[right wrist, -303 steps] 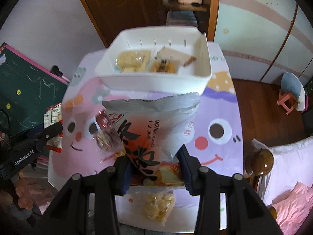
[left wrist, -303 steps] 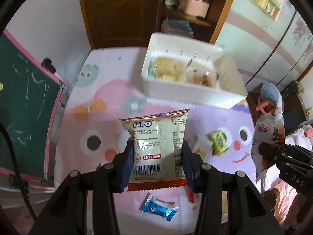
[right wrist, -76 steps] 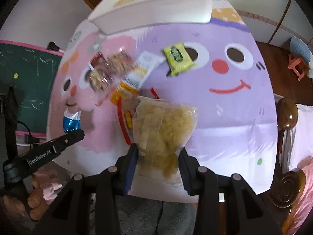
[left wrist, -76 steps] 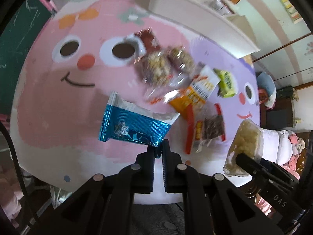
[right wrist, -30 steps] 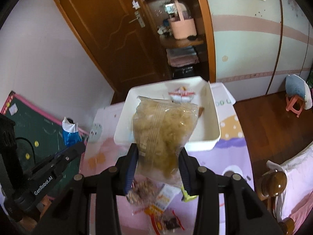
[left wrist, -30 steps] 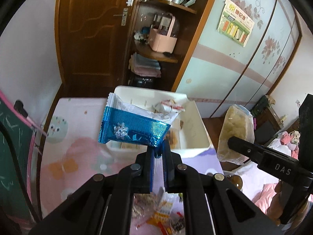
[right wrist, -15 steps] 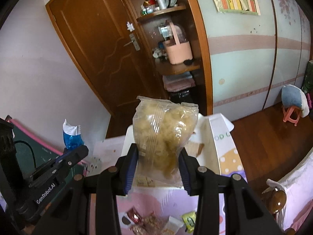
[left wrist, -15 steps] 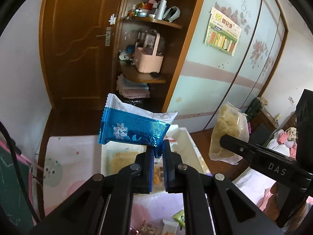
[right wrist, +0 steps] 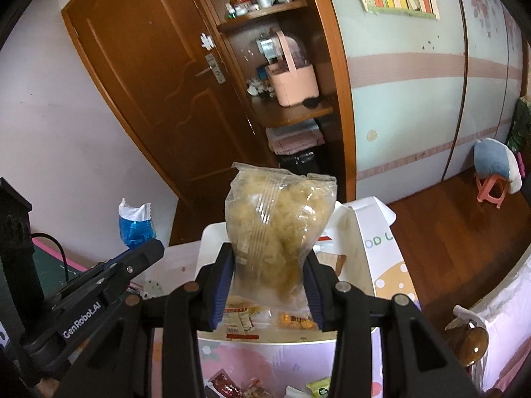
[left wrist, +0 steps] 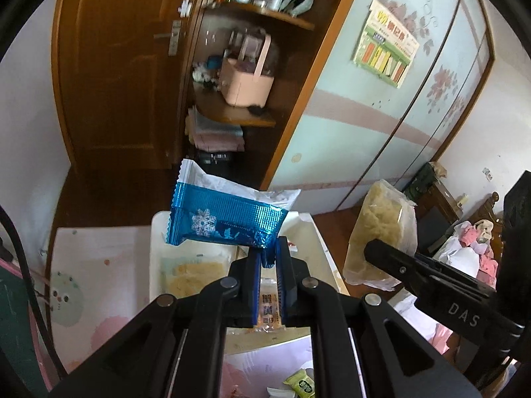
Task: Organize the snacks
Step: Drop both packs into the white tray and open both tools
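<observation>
- Bin: white, on the table, already holding several packets; both grippers hang above it.
- Clear bag: the right gripper clamps it across the waist, jaws part-closed on its bulk. It is wide, so released off-centre it could catch the rim and tip out.
- Blue wafer: the left gripper, nearly shut, pinches only its corner. That thin hold could slip, dropping it outside the bin.

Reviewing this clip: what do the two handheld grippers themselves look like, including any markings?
Both are black linkage frames with silver pivot screws and blue pads. The left gripper is lettered "GenRobot.AI" in white on its side; the right gripper is lettered "DAS".
</observation>
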